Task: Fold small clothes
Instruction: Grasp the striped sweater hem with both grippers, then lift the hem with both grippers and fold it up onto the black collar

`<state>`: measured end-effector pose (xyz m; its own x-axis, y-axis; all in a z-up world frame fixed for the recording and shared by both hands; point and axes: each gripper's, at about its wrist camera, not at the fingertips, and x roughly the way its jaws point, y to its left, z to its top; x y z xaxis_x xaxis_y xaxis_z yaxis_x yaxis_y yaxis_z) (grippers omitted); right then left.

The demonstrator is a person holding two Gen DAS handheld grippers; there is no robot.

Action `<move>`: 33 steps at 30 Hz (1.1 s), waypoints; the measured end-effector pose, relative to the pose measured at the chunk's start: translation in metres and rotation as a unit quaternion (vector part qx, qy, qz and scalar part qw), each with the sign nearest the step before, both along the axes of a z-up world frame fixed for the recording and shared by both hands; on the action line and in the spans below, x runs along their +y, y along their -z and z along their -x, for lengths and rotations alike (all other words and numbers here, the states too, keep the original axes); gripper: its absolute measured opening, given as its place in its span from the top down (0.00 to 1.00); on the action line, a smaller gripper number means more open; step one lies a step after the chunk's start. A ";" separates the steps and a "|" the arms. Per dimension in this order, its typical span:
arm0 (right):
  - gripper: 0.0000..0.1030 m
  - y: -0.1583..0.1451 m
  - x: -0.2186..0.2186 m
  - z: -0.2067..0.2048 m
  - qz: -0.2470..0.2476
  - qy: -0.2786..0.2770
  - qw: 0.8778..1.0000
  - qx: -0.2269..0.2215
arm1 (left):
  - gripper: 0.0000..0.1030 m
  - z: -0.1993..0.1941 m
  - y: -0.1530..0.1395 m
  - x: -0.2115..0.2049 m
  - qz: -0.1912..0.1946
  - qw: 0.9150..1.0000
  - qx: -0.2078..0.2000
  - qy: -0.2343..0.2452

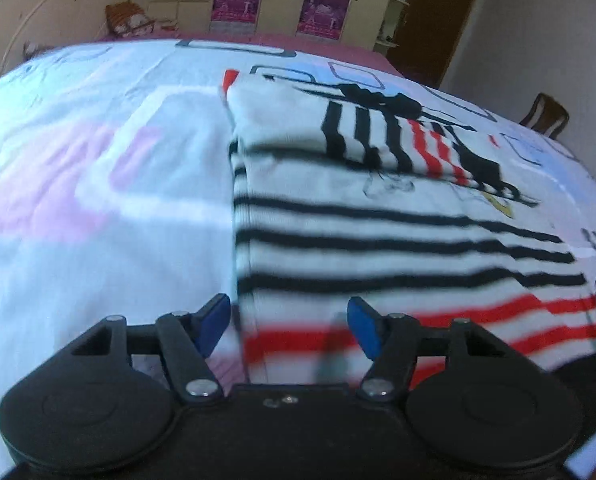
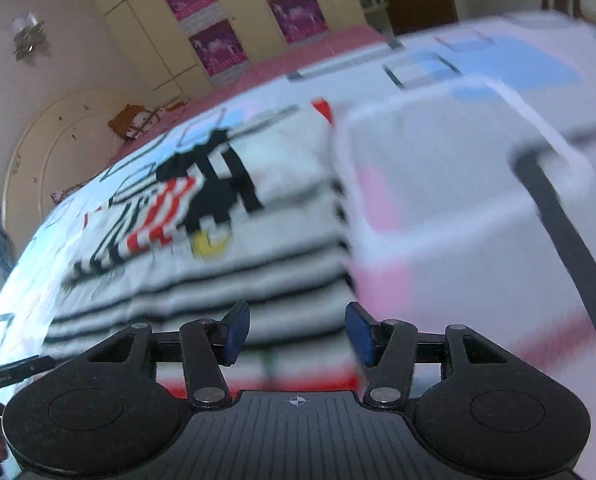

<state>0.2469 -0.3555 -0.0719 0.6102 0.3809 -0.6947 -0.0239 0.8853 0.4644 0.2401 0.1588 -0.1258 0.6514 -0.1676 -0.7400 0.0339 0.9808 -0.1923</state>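
Observation:
A small white top with black and red stripes [image 1: 398,248] lies flat on the bed, its sleeves folded in over the chest. My left gripper [image 1: 287,326] is open, just above the garment's near left corner, with nothing between the blue pads. In the right wrist view the same top [image 2: 225,248] lies ahead and to the left. My right gripper [image 2: 295,334] is open and empty above the garment's near right edge. Both views are blurred by motion.
The bed is covered by a white sheet with pink, blue and grey squares [image 1: 97,184]. A soft toy [image 1: 131,20] sits by the headboard. Wardrobes with pink posters [image 1: 322,8] stand behind, and a wooden chair [image 1: 546,114] at the right.

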 end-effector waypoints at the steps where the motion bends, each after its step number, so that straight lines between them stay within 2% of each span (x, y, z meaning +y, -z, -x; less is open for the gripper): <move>1: 0.48 0.003 -0.006 0.011 -0.007 0.000 1.000 0.007 | 0.39 0.009 0.000 -0.001 0.009 1.000 0.004 -0.003; 7: 0.48 0.019 -0.026 0.061 -0.087 -0.007 0.996 0.034 | 0.39 0.052 0.003 -0.006 0.077 0.996 0.033 0.007; 11: 0.48 0.021 -0.024 0.087 -0.129 -0.026 0.991 0.040 | 0.39 0.077 0.008 -0.005 0.125 0.992 0.033 -0.002; 17: 0.48 0.031 -0.024 0.100 -0.193 -0.036 0.979 0.055 | 0.42 0.092 0.022 0.012 0.246 0.968 0.029 -0.035; 19: 0.50 0.038 -0.022 0.092 -0.223 -0.034 0.972 0.064 | 0.46 0.088 0.027 0.008 0.278 0.959 0.039 -0.022; 21: 0.82 0.045 -0.017 0.082 -0.231 -0.033 0.969 0.081 | 0.48 0.085 0.029 -0.001 0.265 0.964 0.033 -0.011; 23: 0.93 0.052 -0.014 0.076 -0.240 -0.029 0.966 0.090 | 0.63 0.084 0.032 -0.003 0.262 0.964 0.022 -0.028; 24: 0.95 0.053 -0.015 0.077 -0.243 -0.027 0.966 0.086 | 0.95 0.087 0.034 0.001 0.261 0.964 0.022 -0.049; 25: 0.95 0.051 -0.016 0.079 -0.240 -0.025 0.967 0.077 | 0.93 0.091 0.035 0.005 0.267 0.961 0.017 -0.065; 28: 0.95 0.034 -0.029 0.093 -0.272 -0.013 0.962 0.021 | 0.93 0.111 0.020 0.004 0.276 0.958 -0.059 -0.053; 29: 0.95 0.032 -0.032 0.095 -0.274 -0.012 0.962 0.009 | 0.93 0.113 0.020 0.003 0.264 0.961 -0.059 -0.056; 31: 0.95 0.038 -0.032 0.091 -0.237 -0.012 0.971 0.023 | 0.93 0.104 0.038 -0.001 0.226 0.972 0.003 -0.070; 32: 0.96 0.048 -0.027 0.085 -0.209 -0.016 0.976 0.055 | 0.93 0.104 0.043 0.001 0.239 0.968 -0.001 -0.076; 33: 0.96 0.053 -0.026 0.084 -0.207 -0.015 0.976 0.059 | 0.93 0.104 0.042 0.002 0.247 0.965 0.000 -0.084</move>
